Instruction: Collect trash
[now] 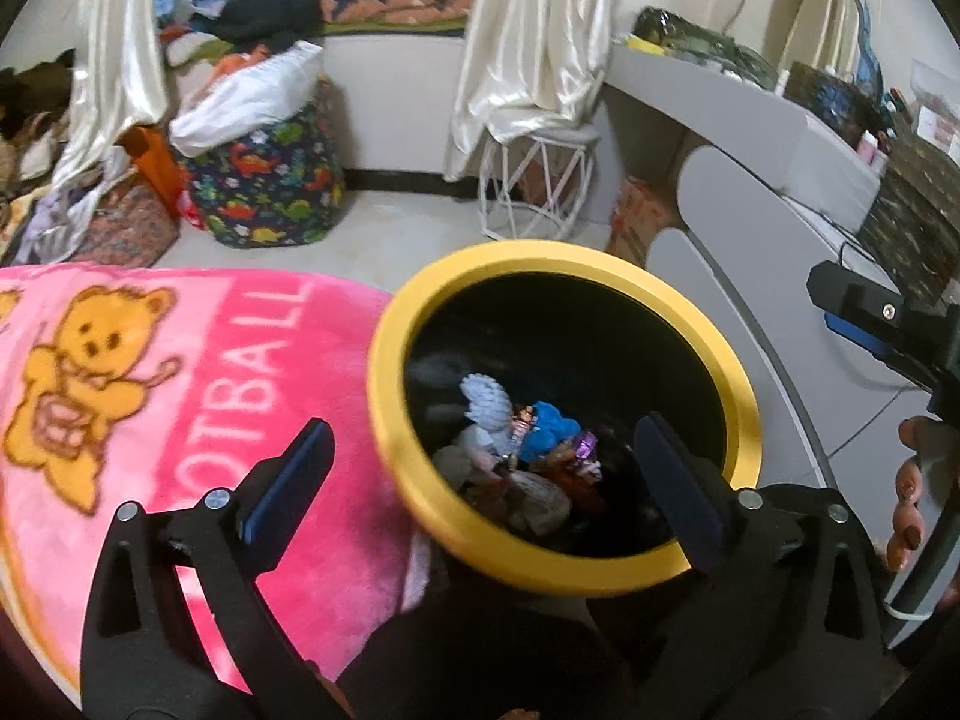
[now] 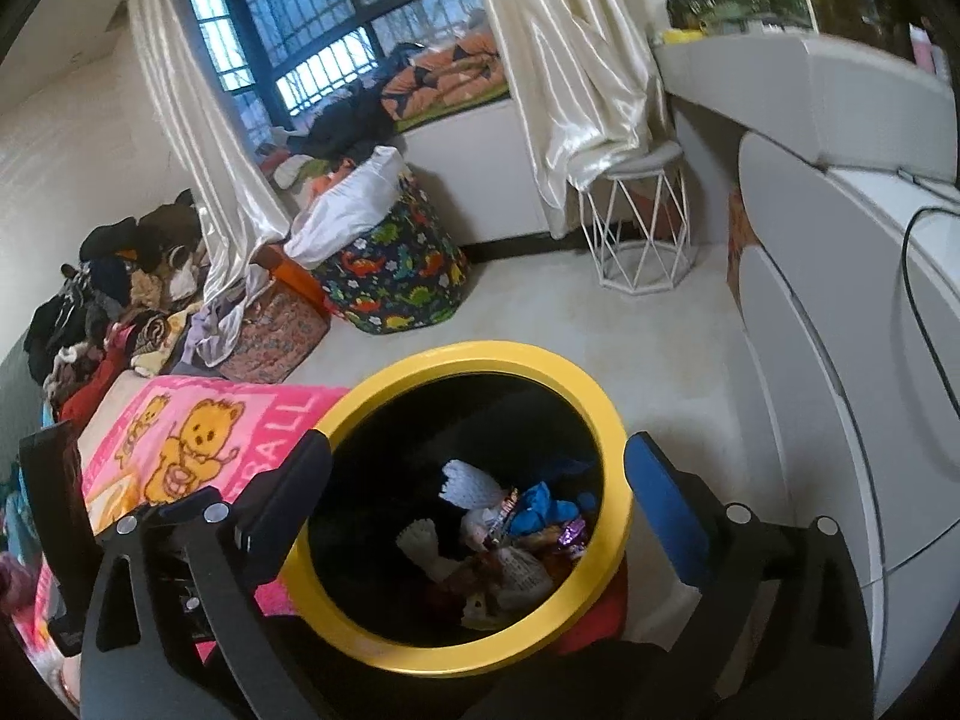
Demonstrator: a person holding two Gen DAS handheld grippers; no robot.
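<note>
A round bin with a yellow rim (image 1: 558, 252) (image 2: 480, 354) and a black inside stands on the floor beside the bed. At its bottom lies trash: crumpled white paper (image 1: 486, 402) (image 2: 468, 480), a blue wrapper (image 1: 549, 426) (image 2: 540, 507) and a purple one (image 1: 585, 444). My left gripper (image 1: 480, 432) hangs over the bin's mouth, open, with nothing held between its fingers. My right gripper (image 2: 477, 444) is also above the bin, open and holding nothing. In the left wrist view, part of the right gripper (image 1: 870, 312) and a hand (image 1: 912, 480) show at the right edge.
A pink blanket with a bear print (image 1: 180, 390) (image 2: 198, 438) lies left of the bin. A grey-white cabinet (image 1: 750, 222) (image 2: 840, 330) stands to the right. Beyond are a white wire stool (image 1: 534, 180), a dinosaur-print bag (image 1: 270, 186) and a pile of clothes (image 2: 108, 300).
</note>
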